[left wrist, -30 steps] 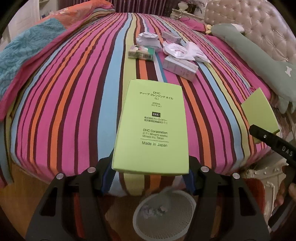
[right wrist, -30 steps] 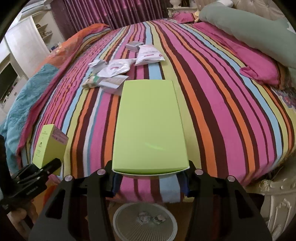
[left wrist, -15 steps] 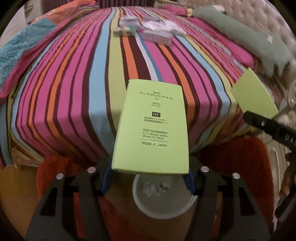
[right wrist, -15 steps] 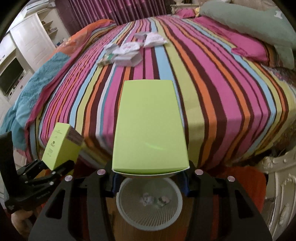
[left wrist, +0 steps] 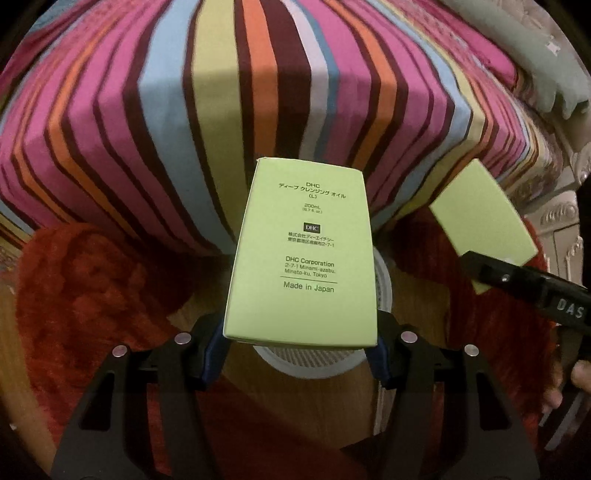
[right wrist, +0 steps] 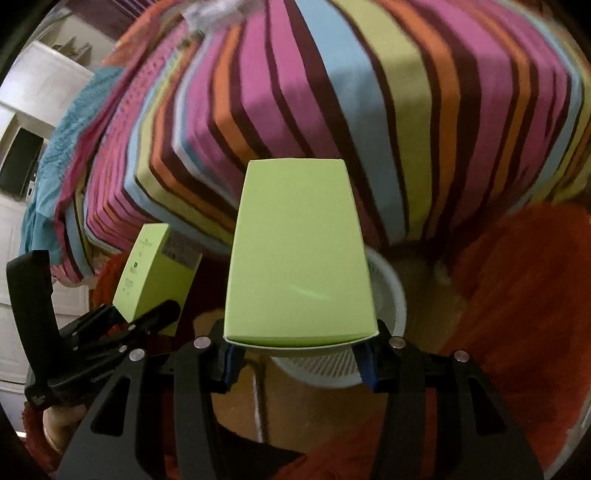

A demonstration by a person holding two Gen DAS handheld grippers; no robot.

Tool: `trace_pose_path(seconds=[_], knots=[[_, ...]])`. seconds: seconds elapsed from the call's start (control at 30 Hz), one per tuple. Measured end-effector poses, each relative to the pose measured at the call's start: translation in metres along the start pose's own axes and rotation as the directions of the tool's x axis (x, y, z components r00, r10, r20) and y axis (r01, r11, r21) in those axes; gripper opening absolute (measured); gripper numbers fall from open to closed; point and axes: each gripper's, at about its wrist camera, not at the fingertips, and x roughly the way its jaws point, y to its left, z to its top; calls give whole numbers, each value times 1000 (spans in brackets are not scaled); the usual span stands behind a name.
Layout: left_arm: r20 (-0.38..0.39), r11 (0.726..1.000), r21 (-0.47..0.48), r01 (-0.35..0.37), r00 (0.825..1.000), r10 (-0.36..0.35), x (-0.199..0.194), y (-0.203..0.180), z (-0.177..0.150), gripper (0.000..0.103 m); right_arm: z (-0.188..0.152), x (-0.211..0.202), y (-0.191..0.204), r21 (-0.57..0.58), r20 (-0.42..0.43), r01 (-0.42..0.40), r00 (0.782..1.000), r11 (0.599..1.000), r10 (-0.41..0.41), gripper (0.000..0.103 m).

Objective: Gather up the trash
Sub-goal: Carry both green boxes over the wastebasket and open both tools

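The box (left wrist: 301,254) looks like smooth matt cardboard; the second box (right wrist: 299,254) has the same finish; the basket (right wrist: 388,291) is white perforated plastic; the bedspread (left wrist: 221,110) is striped cloth; the rug (left wrist: 92,295) is rough red pile; the floor (left wrist: 295,398) is glossy wood.

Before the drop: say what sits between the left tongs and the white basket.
Only the held green DHC box: in the left wrist view it covers most of the white basket beyond the left tongs.

white basket (left wrist: 382,284) mostly hidden, bed litter (right wrist: 218,13) blurred
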Motion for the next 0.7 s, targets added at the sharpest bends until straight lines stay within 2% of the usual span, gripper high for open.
trace_pose_path(seconds=[0.17,0.27,0.43,0.57,0.63,0.7], knots=[[-117,1000,-9,19,993,-20,28,-1,0,60,-1,27,-8,47,-116,-11,993,999,16,47],[-192,999,-23,34,981,-37,47,0,0,60,2,43,-10,63,-182,-3,983,998,14,47],[-322,998,-41,38,945,-49,87,-1,6,60,9,69,-10,48,-266,47,963,998,-33,47],[-394,999,-50,13,918,-32,120,-4,11,61,14,91,-16,47,-317,83,946,995,-64,47],[-425,998,-59,22,904,-45,133,-7,11,61,17,99,-21,48,-330,106,940,993,-84,47],[-438,997,-72,24,897,-54,144,-8,11,61,18,105,-20,51,-345,105,935,993,-81,47]])
